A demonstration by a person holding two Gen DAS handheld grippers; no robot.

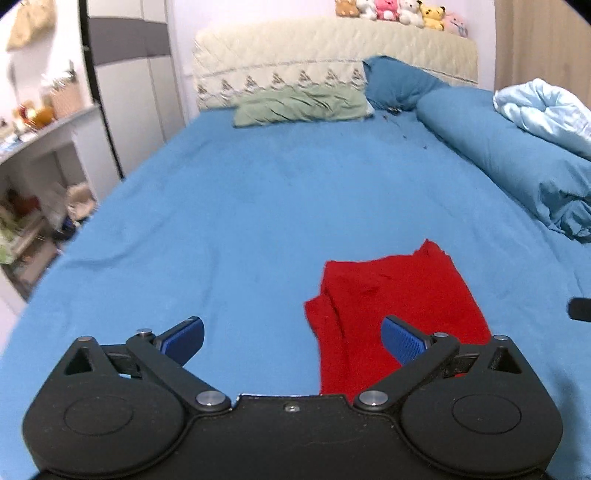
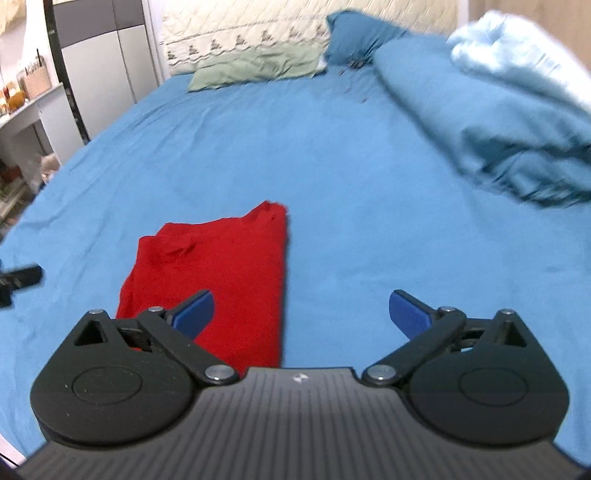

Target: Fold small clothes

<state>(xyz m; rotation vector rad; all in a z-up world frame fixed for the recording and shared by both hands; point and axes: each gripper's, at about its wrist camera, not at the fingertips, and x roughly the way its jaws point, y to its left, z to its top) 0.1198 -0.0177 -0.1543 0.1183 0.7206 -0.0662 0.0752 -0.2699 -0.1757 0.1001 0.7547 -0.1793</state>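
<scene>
Red garment [image 1: 399, 306] lies folded flat on the blue bed [image 1: 240, 221], near the foot edge, a narrow stack with a small flap poking out at its far corner. Layers show along its left side in the left wrist view.

Left tongs [image 1: 293, 338] released, blue pads spread wide, nothing between them. They hang over the bed just left of the garment; the right pad [image 1: 404, 341] overlaps the garment's near left part in the view, contact cannot be told. Left pad sits over bare sheet.

Right tongs [image 2: 301, 314] also released, wide apart, empty. They hang just right of the garment [image 2: 214, 273]; the left pad [image 2: 195, 312] overlaps the garment's near right part, the other pad is over bare sheet [image 2: 369, 184]. Contact cannot be told here either.

So garment sits between the two tongs, near the foot edge of the bed, roughly mid-width.

Further up the bed: green pillow [image 1: 303, 105] and dark blue pillow [image 1: 399, 85] against the headboard edge, cream quilted headboard cover [image 1: 332, 48] behind them. Rolled blue duvet [image 1: 509, 158] runs along the right edge of the bed, pale blue blanket [image 1: 546, 107] bunched on top of it. Row of plush toys [image 1: 402, 13] on top of the headboard. Left of the bed a grey-white wardrobe [image 1: 129, 74] and cluttered shelves [image 1: 33, 147], blurred.
</scene>
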